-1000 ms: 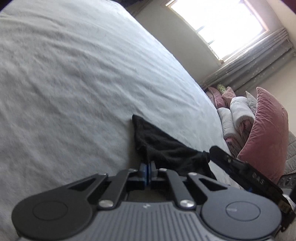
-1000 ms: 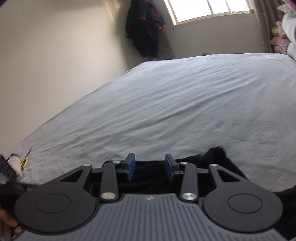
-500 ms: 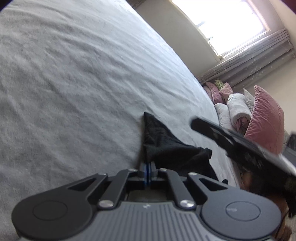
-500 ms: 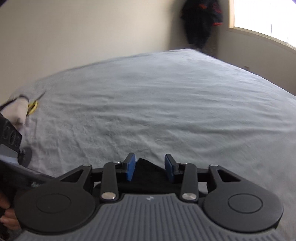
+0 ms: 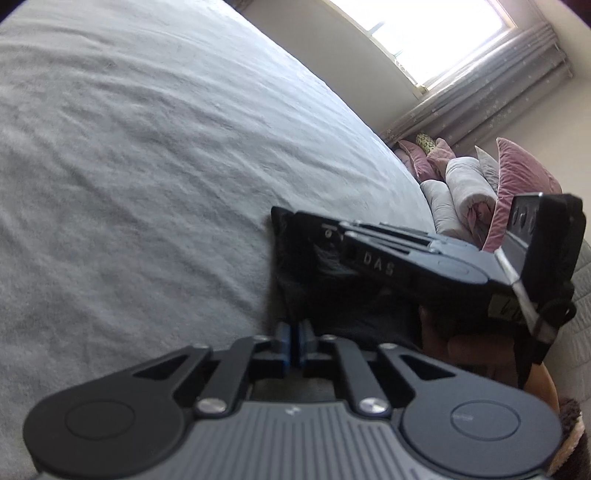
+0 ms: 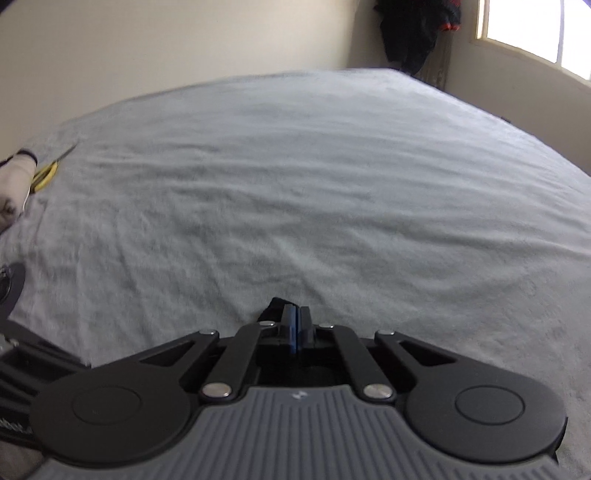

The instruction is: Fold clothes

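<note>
Left hand-held gripper [image 5: 295, 345]: blue pads pinched together on edge of black garment [image 5: 295, 273], lower centre of frame. Right hand-held gripper [image 6: 296, 330]: jaws clamped tight on black garment corner, bottom centre. Garment lies on grey bed [image 5: 147, 166]. Pink pillows [image 5: 517, 173], window [image 5: 436, 33] at upper right.

Most of the black garment [image 5: 295, 280] lies hidden behind the right gripper [image 5: 284, 221], which crosses the left wrist view; only a dark edge shows. In the right wrist view just 1 small tip of it [image 6: 275, 308] pokes past the pads. A yellow object [image 6: 46, 175] at the left edge, possibly scissors, is blurred. The pillows [image 5: 469, 192] are partly covered.
</note>
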Demonstrator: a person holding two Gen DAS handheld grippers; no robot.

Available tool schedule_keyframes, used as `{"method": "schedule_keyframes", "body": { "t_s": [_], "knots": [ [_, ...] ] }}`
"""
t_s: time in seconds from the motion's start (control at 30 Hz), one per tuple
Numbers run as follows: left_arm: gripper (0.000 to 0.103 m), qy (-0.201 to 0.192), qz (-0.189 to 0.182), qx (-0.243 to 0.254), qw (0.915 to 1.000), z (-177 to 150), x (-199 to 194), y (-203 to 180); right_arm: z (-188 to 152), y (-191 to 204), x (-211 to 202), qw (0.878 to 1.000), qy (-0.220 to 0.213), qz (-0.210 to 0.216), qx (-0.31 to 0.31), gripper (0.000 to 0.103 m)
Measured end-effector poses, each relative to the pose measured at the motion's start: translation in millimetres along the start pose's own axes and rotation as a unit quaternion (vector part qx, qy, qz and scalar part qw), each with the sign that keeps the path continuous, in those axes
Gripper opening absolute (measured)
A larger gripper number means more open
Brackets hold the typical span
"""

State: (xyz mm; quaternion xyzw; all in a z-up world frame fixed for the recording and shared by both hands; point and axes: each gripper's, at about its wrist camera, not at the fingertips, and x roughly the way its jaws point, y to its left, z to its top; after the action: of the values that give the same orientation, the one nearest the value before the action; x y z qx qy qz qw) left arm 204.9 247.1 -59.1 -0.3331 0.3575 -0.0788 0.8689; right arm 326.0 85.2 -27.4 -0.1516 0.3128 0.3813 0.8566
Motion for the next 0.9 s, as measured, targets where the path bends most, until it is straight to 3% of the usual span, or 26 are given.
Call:
{"method": "schedule_keyframes", "body": {
  "t_s": [0.2,0.37,0.53,0.57,0.6,0.77,0.9],
  "knots": [
    [0.002,-0.106,0.034,0.053,0.9923,3.4,-27.5,-13.3,12.5,-1.4,-9.6,0.997,-0.068,-0.028,0.013,0.0],
    [0.002,-0.093,0.087,0.039,0.9911,5.8,-11.4,0.3,10.3,-6.7,8.8,0.997,-0.061,-0.037,0.04,0.0],
    [0.005,-0.089,0.101,0.052,0.9895,5.3,-2.2,-4.1,-0.2,-2.7,28.8,0.997,-0.034,-0.052,0.037,0.001],
    [0.005,-0.086,0.101,0.053,0.9897,6.2,-1.8,-4.7,-2.1,-1.0,31.2,0.997,-0.029,-0.055,0.033,0.004],
    [0.006,-0.084,0.101,0.054,0.9899,6.9,-1.8,-5.3,-4.0,0.7,33.6,0.998,-0.025,-0.058,0.03,0.014],
    [0.016,-0.075,0.098,0.051,0.991,9.6,-4.6,-12.1,3.1,1.1,2.4,0.995,-0.017,-0.096,0.031,0.036],
    [0.04,-0.065,0.091,0.041,0.9929,11.8,-7.9,-14.9,-7.9,-6.6,-45.2,0.991,-0.014,-0.119,0.059,0.038]
  ]
}}
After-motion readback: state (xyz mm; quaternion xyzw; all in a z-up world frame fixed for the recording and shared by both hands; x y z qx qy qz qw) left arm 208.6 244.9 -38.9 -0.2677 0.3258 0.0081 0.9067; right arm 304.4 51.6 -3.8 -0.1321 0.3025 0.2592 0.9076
